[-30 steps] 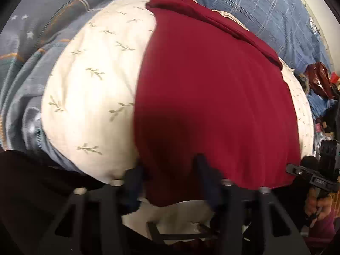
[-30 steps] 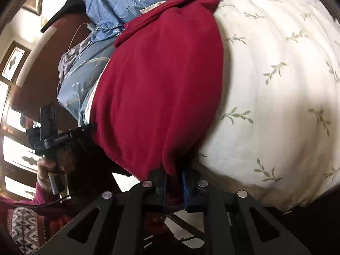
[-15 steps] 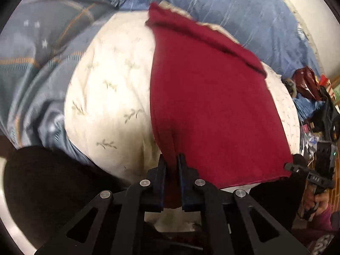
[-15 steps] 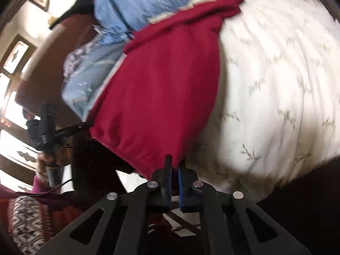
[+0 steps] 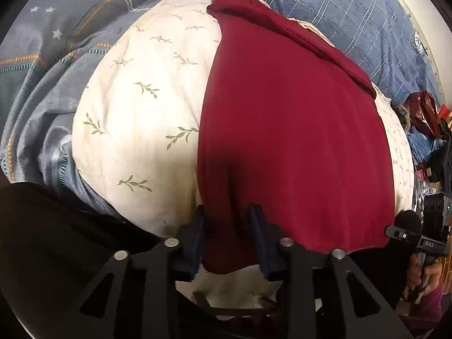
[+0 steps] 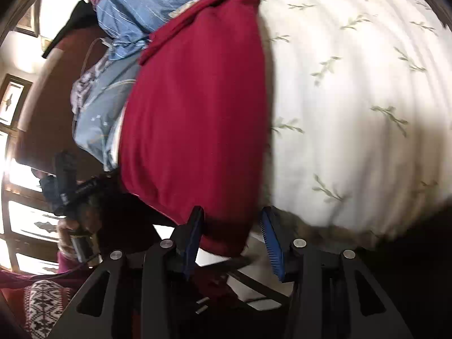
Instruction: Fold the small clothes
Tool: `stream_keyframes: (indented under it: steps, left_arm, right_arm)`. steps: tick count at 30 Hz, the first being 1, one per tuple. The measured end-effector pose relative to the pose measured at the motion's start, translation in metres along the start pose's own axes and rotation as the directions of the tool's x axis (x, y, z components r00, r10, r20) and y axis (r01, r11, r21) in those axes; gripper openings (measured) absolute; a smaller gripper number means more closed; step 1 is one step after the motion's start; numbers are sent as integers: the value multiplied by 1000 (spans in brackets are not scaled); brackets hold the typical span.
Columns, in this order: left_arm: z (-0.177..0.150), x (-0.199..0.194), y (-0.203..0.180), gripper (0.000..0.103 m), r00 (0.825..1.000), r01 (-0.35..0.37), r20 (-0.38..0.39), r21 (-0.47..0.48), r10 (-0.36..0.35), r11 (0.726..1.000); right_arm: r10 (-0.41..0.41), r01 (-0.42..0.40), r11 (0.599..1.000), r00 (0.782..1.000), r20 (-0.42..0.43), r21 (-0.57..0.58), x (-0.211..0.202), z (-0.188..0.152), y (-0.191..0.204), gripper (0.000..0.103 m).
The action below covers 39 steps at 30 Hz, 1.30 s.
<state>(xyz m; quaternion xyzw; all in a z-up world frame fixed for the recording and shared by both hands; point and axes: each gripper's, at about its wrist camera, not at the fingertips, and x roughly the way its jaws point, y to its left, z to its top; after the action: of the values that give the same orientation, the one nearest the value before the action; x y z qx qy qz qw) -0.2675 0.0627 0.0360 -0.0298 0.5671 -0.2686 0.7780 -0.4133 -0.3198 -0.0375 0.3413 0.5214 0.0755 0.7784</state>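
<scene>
Red cloth between both parted grippers.

The cloth lies flat on the pillow, reaching to the pillow's near edge. The pillow lies on the blanket, which shows past its far and left edges. The left gripper stands at the cloth's near left corner, the right gripper at its near right corner.
</scene>
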Motion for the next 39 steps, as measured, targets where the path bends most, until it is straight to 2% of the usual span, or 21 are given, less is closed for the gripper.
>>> stream_keyframes:
  steps: [3, 6, 7, 8, 10, 11, 16, 24, 28, 31, 35, 39]
  left_arm:
    - [4, 7, 2, 51, 1000, 17, -1, -39, -17, 999]
    - [7, 9, 0, 52, 1000, 3, 7, -28, -3, 1000]
    - [7, 10, -2, 51, 1000, -2, 11, -24, 2, 1000]
    - [6, 11, -3, 50, 1000, -6, 13, -22, 6, 1000]
    - [5, 12, -8, 33, 1000, -18, 12, -9, 18, 1000]
    - [5, 12, -12, 10, 1000, -26, 9, 7, 26, 1000]
    - [-1, -1, -22, 8, 998, -41, 46, 58, 38, 997]
    - [-9, -24, -28, 8, 994, -53, 97, 104, 43, 993]
    - [-4, -32, -26, 7, 995, -17, 104, 100, 6, 995]
    - [5, -43, -26, 7, 990, 18, 137, 109, -33, 994]
    - [19, -58, -25, 7, 975, 66, 202, 119, -90, 991]
    - [36, -73, -25, 7, 952, 101, 274, 136, -135, 986]
  right_arm:
    - [21, -21, 1000, 1000, 0, -1, 13, 4, 7, 44]
    - [60, -60, 998, 998, 10, 25, 13, 7, 0, 42]
    - [70, -71, 997, 997, 20, 35, 11, 6, -3, 31]
    - [68, -69, 997, 997, 29, 31, 10, 4, -4, 8]
    - [50, -50, 999, 998, 33, -8, 9, 1, 1, 8]
    - [43, -42, 999, 998, 45, -29, 6, 0, 6, 7]
    - [53, -43, 993, 995, 89, -108, -7, -2, 29, 7]
    - [66, -58, 995, 992, 106, -76, -16, -7, 24, 7]
    - [89, -79, 993, 990, 112, -92, -22, 4, 30, 7]
    - [102, -85, 988, 986, 136, -127, -32, 15, 35, 7]
    - [170, -141, 979, 963, 207, -149, -54, 33, 45, 7]
    - [243, -209, 968, 915, 321, -138, -75, 50, 46, 7]
